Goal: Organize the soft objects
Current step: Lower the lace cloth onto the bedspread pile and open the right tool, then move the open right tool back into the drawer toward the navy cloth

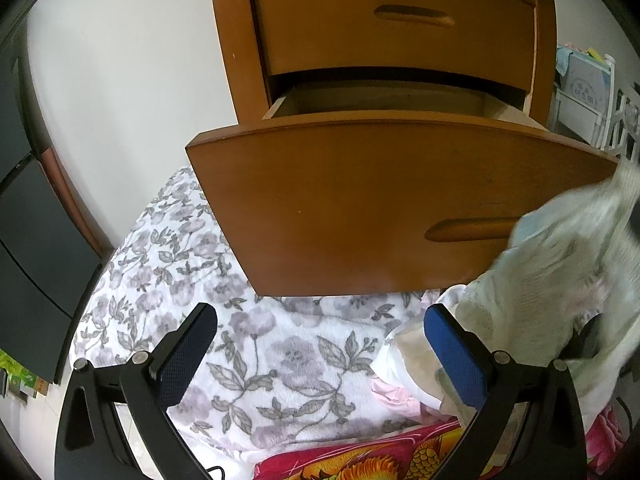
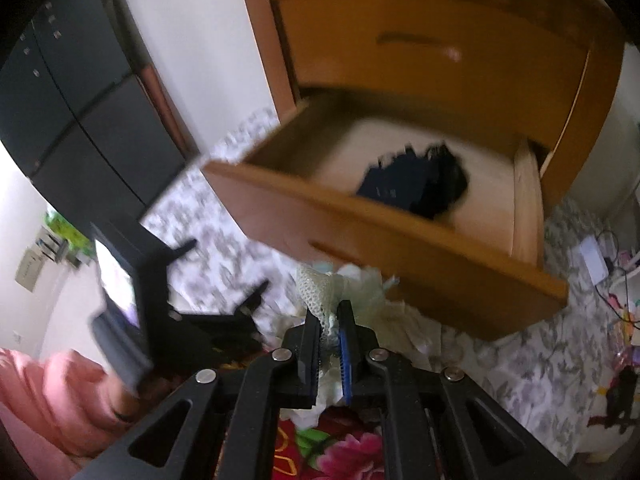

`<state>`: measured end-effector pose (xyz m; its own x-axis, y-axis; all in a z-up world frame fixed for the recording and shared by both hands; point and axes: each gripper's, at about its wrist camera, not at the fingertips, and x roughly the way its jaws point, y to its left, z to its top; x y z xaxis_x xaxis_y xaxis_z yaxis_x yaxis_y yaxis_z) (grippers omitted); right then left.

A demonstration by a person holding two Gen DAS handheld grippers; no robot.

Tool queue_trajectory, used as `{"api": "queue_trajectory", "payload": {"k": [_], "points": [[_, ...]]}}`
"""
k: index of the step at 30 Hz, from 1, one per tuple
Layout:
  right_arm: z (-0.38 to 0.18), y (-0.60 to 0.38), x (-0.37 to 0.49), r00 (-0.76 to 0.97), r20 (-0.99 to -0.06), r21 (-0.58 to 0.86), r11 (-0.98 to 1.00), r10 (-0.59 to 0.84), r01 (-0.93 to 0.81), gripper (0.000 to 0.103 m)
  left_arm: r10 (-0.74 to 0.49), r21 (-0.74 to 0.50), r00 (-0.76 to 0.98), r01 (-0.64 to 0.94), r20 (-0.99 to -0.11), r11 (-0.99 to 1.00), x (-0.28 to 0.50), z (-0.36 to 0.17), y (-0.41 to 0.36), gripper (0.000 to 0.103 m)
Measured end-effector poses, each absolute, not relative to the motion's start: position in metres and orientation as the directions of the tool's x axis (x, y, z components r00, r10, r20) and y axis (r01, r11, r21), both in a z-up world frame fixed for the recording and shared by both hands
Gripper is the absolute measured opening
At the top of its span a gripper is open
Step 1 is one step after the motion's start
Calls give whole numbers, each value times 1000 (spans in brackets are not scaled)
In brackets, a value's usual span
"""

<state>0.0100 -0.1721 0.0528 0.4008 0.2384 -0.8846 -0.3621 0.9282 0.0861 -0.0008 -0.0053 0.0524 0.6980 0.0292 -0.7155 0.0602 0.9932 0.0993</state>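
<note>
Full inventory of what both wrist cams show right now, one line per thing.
nightstand: 1, brown wood, against the white wall, upper drawer shut
lower drawer: 1, brown wood, pulled out over the bed
dark clothes: 1 pile, navy-black, inside the lower drawer
white mesh garment: 1, off-white, hanging in front of the drawer, pinched by the right gripper
floral blanket: 1, white with grey flowers, on the bed
red blanket: 1, red-pink pattern, near edge
cabinet: 1, dark grey, left
left gripper: 1, black, blue pads, open, empty
right gripper: 1, black, closed on the garment
</note>
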Motion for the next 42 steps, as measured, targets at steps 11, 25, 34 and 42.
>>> {"api": "queue_trajectory", "payload": {"k": [11, 25, 34, 42], "points": [[-8, -204, 28, 304, -944, 46, 964, 127, -261, 10, 21, 89, 676, 67, -737, 994, 6, 47, -4, 103], [-57, -206, 31, 208, -971, 63, 967, 116, -246, 10, 5, 69, 652, 74, -758, 995, 11, 43, -3, 103], [-59, -204, 34, 202, -974, 53, 973, 99, -225, 14, -1, 62, 643, 75, -765, 995, 12, 41, -2, 103], [-47, -209, 36, 240, -967, 28, 977, 80, -211, 46, -2, 59, 641, 73, -768, 996, 12, 41, -1, 103]]}}
